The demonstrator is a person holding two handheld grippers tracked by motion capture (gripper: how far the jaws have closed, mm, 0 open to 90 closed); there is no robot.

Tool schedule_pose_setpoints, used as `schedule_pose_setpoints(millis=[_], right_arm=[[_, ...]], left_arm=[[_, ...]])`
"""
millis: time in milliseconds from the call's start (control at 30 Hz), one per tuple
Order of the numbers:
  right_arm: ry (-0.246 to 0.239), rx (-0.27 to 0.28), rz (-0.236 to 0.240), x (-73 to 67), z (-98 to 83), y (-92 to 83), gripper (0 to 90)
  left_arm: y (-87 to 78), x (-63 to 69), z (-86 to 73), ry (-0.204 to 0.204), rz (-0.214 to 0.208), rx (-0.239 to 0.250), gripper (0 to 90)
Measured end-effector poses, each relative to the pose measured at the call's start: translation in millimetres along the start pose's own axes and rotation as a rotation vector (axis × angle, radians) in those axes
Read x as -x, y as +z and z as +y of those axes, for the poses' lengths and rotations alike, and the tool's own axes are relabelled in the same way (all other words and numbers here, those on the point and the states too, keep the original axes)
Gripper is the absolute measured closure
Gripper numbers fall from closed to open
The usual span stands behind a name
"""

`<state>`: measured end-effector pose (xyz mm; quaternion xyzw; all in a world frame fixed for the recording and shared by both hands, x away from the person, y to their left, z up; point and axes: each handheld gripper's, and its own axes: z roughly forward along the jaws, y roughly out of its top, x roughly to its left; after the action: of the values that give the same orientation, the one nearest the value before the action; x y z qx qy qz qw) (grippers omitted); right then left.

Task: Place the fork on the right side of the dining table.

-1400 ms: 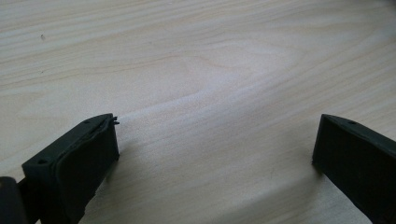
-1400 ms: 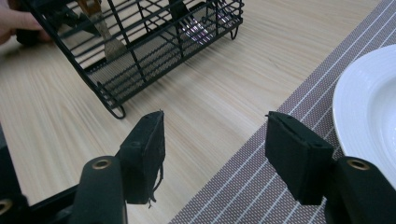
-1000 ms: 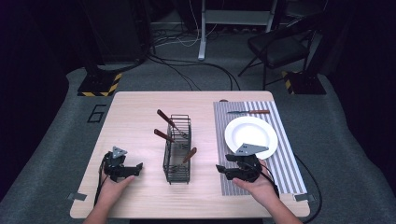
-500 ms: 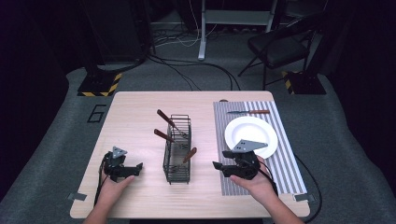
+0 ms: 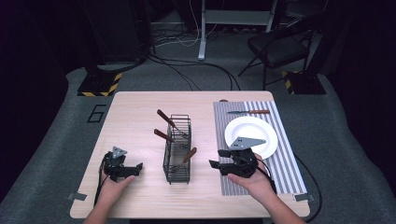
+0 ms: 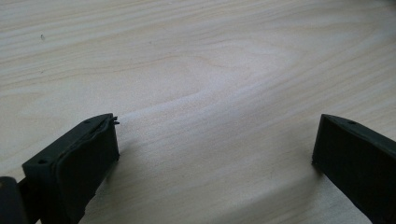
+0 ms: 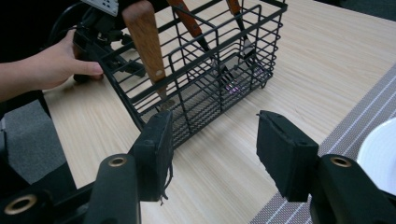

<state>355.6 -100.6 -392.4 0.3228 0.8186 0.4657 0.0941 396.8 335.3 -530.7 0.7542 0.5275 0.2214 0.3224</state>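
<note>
Table [image 5: 140,116] carries a striped mat [image 5: 280,168] at right with plate [image 5: 252,133] and a knife [image 5: 247,112] beyond it. Wire rack [image 5: 177,149] stands mid-table, wood-handled cutlery [image 7: 144,37] inside. Right gripper [image 5: 219,158] beside the rack, jaws just closing, nothing between. Left gripper [image 5: 133,169] spread wide over bare wood.

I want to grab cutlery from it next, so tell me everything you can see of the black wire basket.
The black wire basket is a tall, narrow rack of thin black metal grid, open on top, standing upright on the wooden table between the two grippers, left of the striped mat. Three wooden-handled utensils lean in it, handles sticking out above the rim. A wire divider splits the inside. Neither gripper touches it.
</note>
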Motion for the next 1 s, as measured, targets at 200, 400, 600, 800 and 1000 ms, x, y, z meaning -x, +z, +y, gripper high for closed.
schedule_pose_setpoints(millis=[200,400,600,800,1000], right_arm=[[-0.004,0.001,0.029,-4.2,7.0,2.7,47.9],[-0.012,0.007,0.048,-9.2,13.6,7.2,50.4],[-0.019,0.008,0.059,-13.1,19.5,11.1,50.9],[-0.031,0.009,0.071,-17.7,27.3,15.4,51.1],[-0.026,0.014,0.085,-19.8,33.4,20.1,51.3]], left_arm=[[0.0,0.0,0.0,0.000,0.000,0.000,0.1],[0.1,0.0,0.0,-0.001,-0.001,0.000,0.1],[0.2,0.2,-0.1,0.001,-0.004,0.002,0.1],[0.2,0.1,0.0,0.002,-0.005,0.002,0.1],[0.3,0.1,0.0,0.004,-0.007,0.002,0.1]])
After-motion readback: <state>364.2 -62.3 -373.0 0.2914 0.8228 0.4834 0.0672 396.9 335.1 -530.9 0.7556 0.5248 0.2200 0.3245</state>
